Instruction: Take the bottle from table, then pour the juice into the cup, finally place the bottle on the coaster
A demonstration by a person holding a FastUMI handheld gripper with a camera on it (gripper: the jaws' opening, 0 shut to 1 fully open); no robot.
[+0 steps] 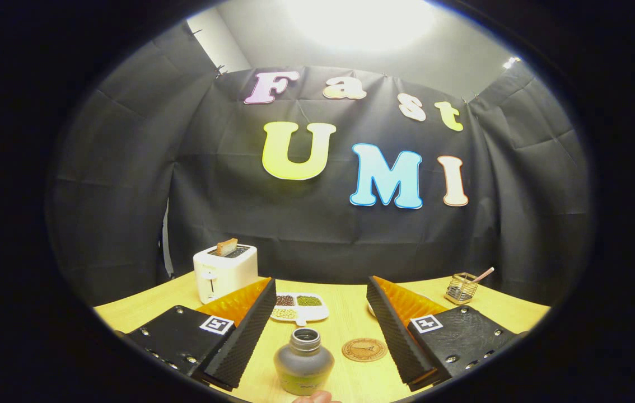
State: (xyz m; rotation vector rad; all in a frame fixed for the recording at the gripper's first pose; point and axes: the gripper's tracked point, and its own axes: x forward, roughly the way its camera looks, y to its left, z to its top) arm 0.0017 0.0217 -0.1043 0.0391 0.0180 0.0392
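- Tool (317, 330) spread wide, holding nothing; both fingers apart over the pale wooden worktop (345, 313).
- Small squat grey bottle with open neck (303, 361) stands upright between the fingers, slightly nearer the left one (long axis vertical).
- Round brown cork coaster (364, 349) lies just right of the bottle, near the right finger.
- Judgement: grasp not yet made; tool needs to move straight ahead and close.
- White toaster (224, 272) and sectioned white dish of beans (299, 307) sit beyond.
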